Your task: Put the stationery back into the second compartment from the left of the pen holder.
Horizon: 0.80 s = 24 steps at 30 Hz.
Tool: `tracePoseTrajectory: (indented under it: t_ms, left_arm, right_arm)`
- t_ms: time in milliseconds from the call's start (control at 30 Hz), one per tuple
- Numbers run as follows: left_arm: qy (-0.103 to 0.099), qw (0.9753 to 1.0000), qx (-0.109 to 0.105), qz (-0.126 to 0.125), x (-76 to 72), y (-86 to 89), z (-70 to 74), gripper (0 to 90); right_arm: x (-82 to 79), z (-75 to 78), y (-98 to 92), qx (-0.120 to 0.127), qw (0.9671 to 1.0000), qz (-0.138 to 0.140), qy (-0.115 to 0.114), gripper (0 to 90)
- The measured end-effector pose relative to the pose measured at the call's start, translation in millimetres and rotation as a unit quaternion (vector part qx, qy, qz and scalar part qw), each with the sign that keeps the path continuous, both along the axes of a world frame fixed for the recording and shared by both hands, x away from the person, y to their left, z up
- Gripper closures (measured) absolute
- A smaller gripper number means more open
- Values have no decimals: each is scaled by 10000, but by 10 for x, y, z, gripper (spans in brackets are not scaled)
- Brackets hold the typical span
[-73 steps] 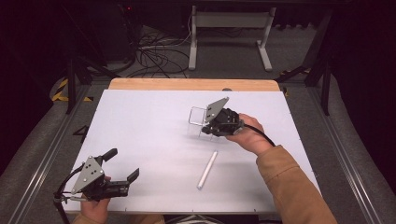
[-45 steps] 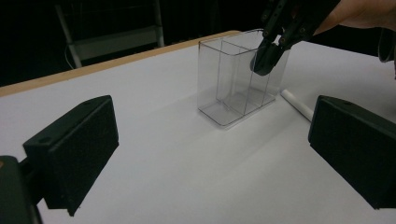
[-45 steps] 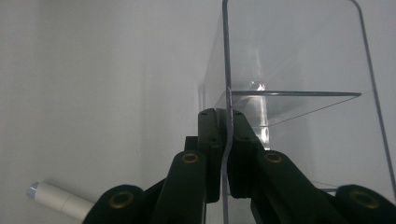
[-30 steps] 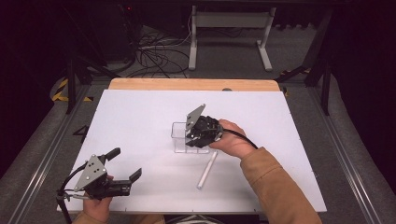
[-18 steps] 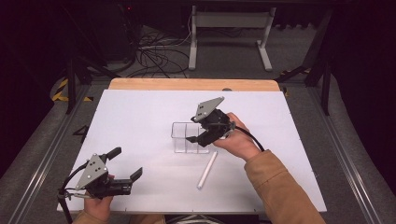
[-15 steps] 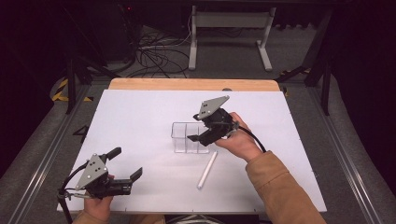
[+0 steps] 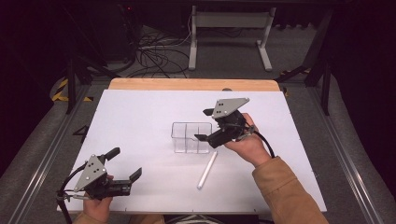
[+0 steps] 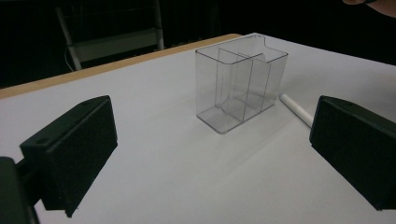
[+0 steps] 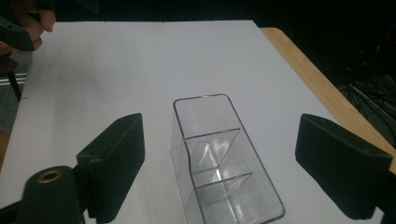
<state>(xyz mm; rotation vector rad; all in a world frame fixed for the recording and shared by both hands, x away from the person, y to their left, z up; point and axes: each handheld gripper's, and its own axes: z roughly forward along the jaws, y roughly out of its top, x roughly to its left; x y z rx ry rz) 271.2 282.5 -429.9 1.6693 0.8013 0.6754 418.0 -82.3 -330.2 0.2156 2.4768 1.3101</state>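
A clear plastic box [image 7: 190, 137] with three compartments stands upright in the middle of the white table [image 7: 140, 116]. My right gripper [image 7: 204, 125] hovers just right of it, open, jaws clear of its walls. In the right gripper view the box [image 9: 205, 126] sits below and between the spread jaws of that gripper [image 9: 229, 163]. A white stick [image 7: 207, 169] lies flat on the table, in front of the box and slightly to its right. My left gripper [image 7: 124, 163] is held open near the front left corner, empty. In its own view the gripper [image 8: 210, 140] faces the box [image 8: 238, 86] and the stick [image 8: 296, 108].
A wooden strip [image 7: 191, 84] runs along the table's far edge. Beyond it are cables and a metal stand [image 7: 229, 32] on the floor. The other hand [image 9: 28, 23] shows at the top left of the right gripper view.
My right gripper carried the clear box left to mid-table, set it down, opened and drew back slightly right. The left gripper has barely moved.
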Motion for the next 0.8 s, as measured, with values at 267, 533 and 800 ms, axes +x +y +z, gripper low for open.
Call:
tracePoseTrajectory:
  t_ms: [267, 533, 800]
  left_arm:
    - [-38, 10000, 44, 13, 7, -32, 8, 3]
    - [73, 9999, 91, -57, 34, -64, 34, 3]
    - [259, 9995, -36, -165, 45, -124, 130, 12]
  right_arm:
    - [-85, 27, -183, 345, 9993, -132, -57, 84]
    - [-152, 15, -295, 504, 9985, -230, -24, 44]
    - [-323, -148, -630, 983, 9940, -489, 3, 9]
